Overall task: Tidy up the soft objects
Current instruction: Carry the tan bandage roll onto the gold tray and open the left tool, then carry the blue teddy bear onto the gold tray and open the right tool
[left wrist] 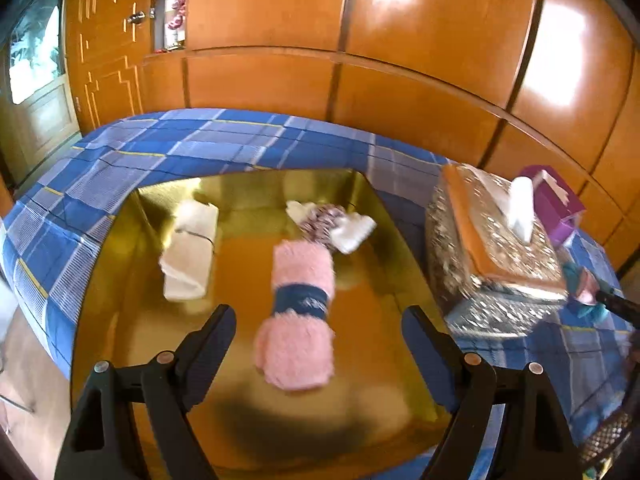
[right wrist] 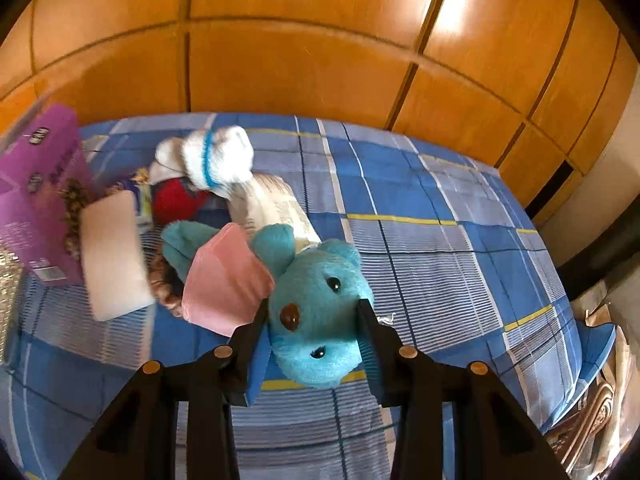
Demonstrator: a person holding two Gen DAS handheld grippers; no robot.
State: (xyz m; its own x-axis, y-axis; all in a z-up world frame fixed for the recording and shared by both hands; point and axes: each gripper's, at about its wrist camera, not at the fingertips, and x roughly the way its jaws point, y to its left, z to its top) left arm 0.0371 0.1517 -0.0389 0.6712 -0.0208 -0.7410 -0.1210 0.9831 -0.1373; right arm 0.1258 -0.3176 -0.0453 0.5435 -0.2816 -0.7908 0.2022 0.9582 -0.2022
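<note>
item: teal plush toy [right wrist: 316, 316], pink cloth at its neck, over the plaid bedspread [right wrist: 440, 260]. we had the right gripper [right wrist: 314, 316] clamped across its head; we judged it light, squashy, best pinched there. left gripper [left wrist: 320, 320] stood wide, empty, above the pink fuzzy roll [left wrist: 300, 312] in the gold tray [left wrist: 120, 280].

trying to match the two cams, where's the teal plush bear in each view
Left wrist view: teal plush bear at the far right edge, small, beside the glittery tissue box.
Right wrist view: teal plush bear at centre, its head between the right gripper's jaws.
Shared landmark: purple box.
</note>
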